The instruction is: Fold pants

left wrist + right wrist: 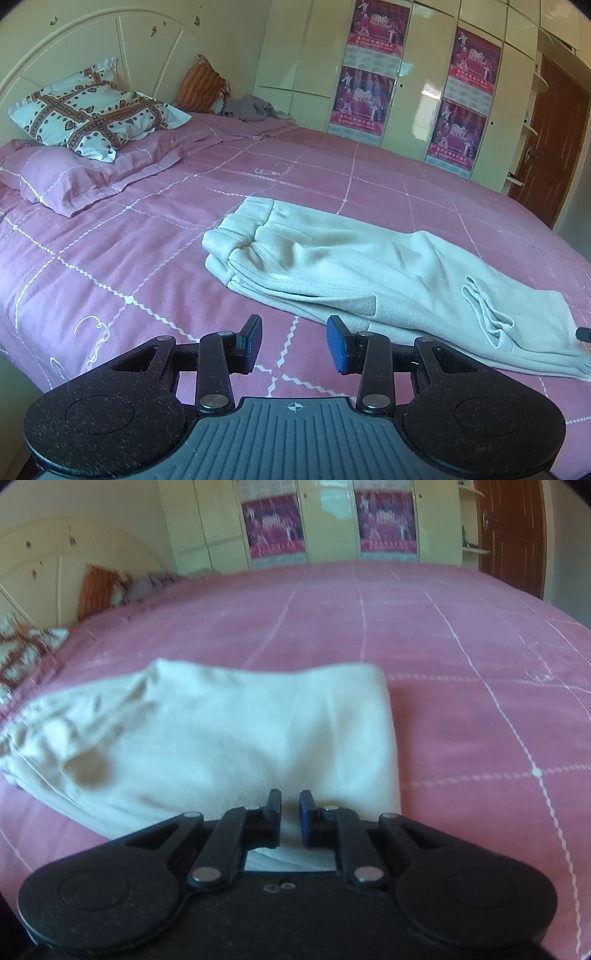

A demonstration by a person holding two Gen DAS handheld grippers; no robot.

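Note:
Pale cream pants (332, 258) lie on the pink bed, folded lengthwise, waistband toward the pillows and legs running right. My left gripper (294, 341) is open and empty, hovering above the bedspread just short of the pants' near edge. In the right wrist view the pants (229, 731) fill the middle, their leg end nearest. My right gripper (288, 818) has its jaws narrowed around the near edge of the leg end, with pale fabric showing in the small gap between the pads. A tip of the right gripper shows at the left view's right edge (583, 334).
The pink checked bedspread (129, 240) covers a wide bed. Pillows (85, 114) lie at the headboard, with an orange bag (201, 88) and grey clothes (251, 107). A cream wardrobe (417, 85) with posters and a brown door (550, 140) stand behind.

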